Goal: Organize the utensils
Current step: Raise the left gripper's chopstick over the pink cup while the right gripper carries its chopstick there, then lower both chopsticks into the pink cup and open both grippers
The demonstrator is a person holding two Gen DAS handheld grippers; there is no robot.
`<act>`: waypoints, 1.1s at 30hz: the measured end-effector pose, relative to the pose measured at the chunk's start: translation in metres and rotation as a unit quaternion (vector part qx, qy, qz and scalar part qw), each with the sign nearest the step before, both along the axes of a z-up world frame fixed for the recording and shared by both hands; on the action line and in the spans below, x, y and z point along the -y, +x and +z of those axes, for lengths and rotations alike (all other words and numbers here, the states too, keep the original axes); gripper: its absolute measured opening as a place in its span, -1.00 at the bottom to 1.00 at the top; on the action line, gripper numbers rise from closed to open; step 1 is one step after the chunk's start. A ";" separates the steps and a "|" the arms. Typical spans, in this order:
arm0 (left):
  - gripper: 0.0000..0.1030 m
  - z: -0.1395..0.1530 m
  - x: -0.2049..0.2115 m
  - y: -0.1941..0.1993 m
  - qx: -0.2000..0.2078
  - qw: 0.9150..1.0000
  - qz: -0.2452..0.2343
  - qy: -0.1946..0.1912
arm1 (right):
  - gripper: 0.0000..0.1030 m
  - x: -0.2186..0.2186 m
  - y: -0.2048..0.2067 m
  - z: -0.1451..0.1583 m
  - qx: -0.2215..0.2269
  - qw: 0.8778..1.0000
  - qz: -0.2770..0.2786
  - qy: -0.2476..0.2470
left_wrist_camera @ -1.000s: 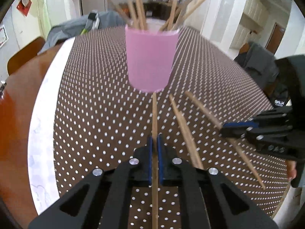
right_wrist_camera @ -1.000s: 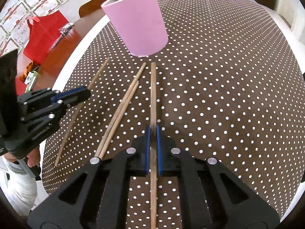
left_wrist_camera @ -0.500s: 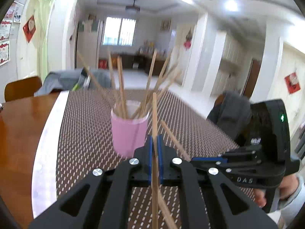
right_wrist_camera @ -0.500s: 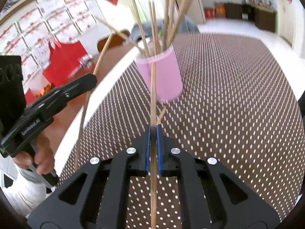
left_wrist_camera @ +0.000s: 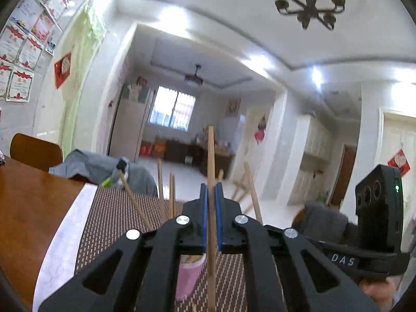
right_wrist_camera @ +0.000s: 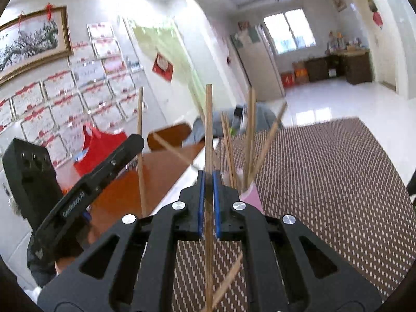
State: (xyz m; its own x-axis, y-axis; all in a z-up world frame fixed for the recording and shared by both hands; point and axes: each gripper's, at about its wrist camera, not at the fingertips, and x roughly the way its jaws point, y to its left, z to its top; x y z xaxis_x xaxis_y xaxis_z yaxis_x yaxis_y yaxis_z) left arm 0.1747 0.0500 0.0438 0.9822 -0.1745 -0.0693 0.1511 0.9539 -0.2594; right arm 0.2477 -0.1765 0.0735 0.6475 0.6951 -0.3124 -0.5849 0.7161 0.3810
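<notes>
Here the pink cup (left_wrist_camera: 188, 275) holds several chopsticks (right_wrist_camera: 251, 140); each tongs pinches one chopstick.

Wooden table (left_wrist_camera: 28, 208), brown dotted cloth (right_wrist_camera: 325, 182), pink cup (left_wrist_camera: 187, 278) on cloth

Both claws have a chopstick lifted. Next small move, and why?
Probably carry the left claw forward until its chopstick hangs over the pink cup, then lower it. Both claws are shut on upright sticks; the cup sits low and near, already holding others.
</notes>
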 end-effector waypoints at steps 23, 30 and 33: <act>-0.89 -0.002 -0.017 0.075 0.118 0.988 0.103 -0.010 | -0.88 -0.075 0.050 0.007 0.198 0.973 -0.104 0.061; -0.89 -0.012 -0.018 0.088 0.121 0.986 0.115 -0.018 | -0.87 -0.078 0.060 -0.002 0.208 0.969 -0.117 0.060; -0.89 -0.017 -0.018 0.092 0.118 0.986 0.118 -0.022 | -0.87 -0.078 0.063 -0.005 0.206 0.969 -0.119 0.059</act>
